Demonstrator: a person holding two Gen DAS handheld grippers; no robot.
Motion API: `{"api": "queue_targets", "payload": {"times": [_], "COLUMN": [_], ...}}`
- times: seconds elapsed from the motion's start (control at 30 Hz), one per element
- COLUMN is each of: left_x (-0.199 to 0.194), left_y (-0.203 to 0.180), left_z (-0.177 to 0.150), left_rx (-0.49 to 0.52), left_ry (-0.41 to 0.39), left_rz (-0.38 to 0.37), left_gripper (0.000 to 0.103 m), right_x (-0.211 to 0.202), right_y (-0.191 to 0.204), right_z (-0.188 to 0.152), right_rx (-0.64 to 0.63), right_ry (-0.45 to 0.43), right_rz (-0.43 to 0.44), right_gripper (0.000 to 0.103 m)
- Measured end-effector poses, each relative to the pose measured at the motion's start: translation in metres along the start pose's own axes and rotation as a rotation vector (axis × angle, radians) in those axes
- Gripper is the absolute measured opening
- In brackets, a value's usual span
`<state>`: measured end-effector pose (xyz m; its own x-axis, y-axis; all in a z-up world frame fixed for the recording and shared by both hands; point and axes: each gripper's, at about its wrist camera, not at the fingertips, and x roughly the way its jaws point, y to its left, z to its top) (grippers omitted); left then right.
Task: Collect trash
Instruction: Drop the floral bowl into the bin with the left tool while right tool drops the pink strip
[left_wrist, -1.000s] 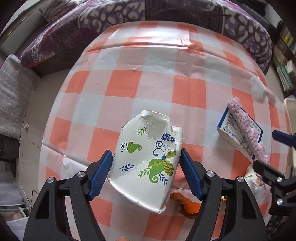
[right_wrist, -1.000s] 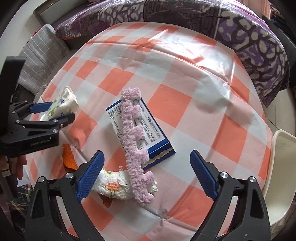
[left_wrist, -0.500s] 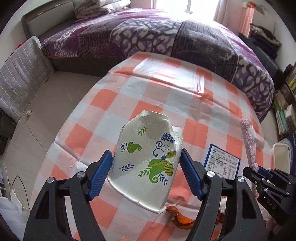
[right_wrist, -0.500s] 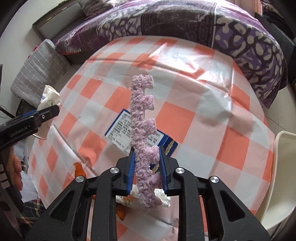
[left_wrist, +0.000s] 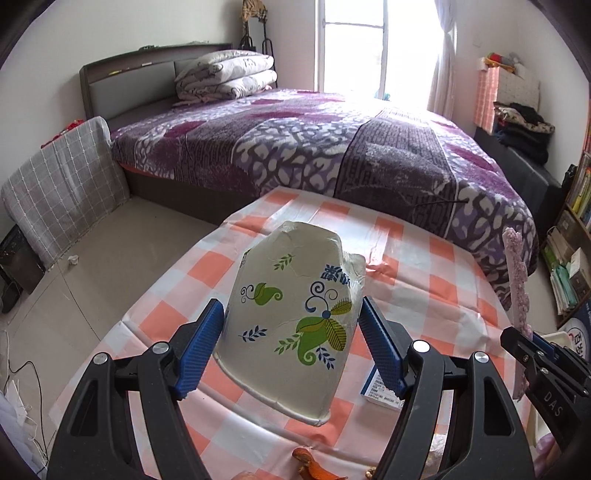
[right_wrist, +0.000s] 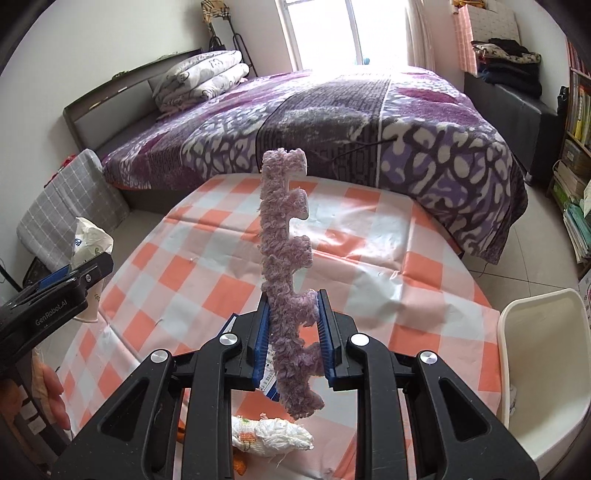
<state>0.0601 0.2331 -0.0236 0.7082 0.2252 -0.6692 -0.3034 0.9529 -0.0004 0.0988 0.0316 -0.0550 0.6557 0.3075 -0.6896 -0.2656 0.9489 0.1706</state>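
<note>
The round table (right_wrist: 373, 236) under its orange-and-white checked cloth fills the near ground, with a white bin (right_wrist: 546, 365) at its right edge. The left gripper (left_wrist: 291, 345) is clamped on a crushed paper cup (left_wrist: 295, 314) printed with leaves, held clear above the cloth. The right gripper (right_wrist: 293, 332) is clamped on a fuzzy purple strip (right_wrist: 284, 251) that stands upright from its jaws. On the cloth below lie a blue-edged box (left_wrist: 380, 391), a crumpled white wad (right_wrist: 273, 435) and what looks like orange peel (left_wrist: 314, 467), though only partly seen. Both pieces seem lifted for carrying; the next move likely calls for swinging right and releasing over the bin.
</note>
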Motion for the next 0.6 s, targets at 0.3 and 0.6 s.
{"api": "queue_targets", "payload": {"times": [0.3,0.6], "left_x": [-0.010,-0.013], "left_y": [-0.025,-0.056], "left_z": [0.003,-0.005], "left_rx": [-0.029,-0.011], "left_ry": [-0.028,-0.027], "left_rz": [-0.031,-0.070], "left_gripper": [0.073,0.073], "right_x": [-0.017,-0.034], "right_y": [-0.010,-0.029], "right_z": [0.002,0.003], "right_rx": [0.008,0.033], "right_ry": [-0.056,-0.082], "right_rz": [-0.025,-0.055], "right_gripper": [0.023,0.023]}}
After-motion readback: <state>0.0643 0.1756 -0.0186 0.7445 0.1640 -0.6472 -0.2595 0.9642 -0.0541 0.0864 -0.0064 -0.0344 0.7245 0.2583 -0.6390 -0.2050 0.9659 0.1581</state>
